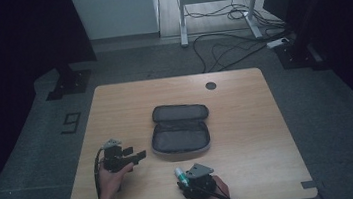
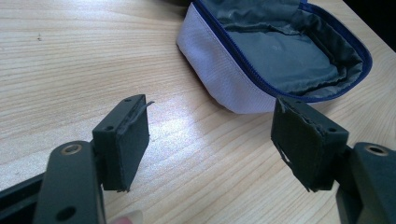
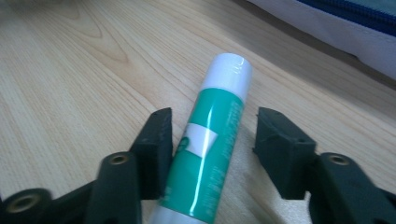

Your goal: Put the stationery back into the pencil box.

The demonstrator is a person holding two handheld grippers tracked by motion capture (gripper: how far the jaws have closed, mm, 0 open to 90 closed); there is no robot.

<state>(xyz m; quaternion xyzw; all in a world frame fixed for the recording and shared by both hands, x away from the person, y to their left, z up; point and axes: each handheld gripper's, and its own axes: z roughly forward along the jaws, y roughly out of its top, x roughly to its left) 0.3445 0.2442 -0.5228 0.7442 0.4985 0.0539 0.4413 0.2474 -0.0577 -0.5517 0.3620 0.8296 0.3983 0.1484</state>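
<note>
A green glue stick with a white cap lies flat on the wooden table near its front edge. My right gripper straddles it: the left jaw rests against the stick, while a gap shows between the stick and the right jaw. In the high view the glue stick pokes out ahead of the right gripper. An open zip pouch, white outside with a grey lining and blue zip, lies at mid-table. My left gripper stands open and empty left of the pouch, its jaws wide apart.
A round cable hole sits at the table's far edge. Beyond the table are a desk frame and loose cables on the floor. The pouch's white side lies just past the glue stick.
</note>
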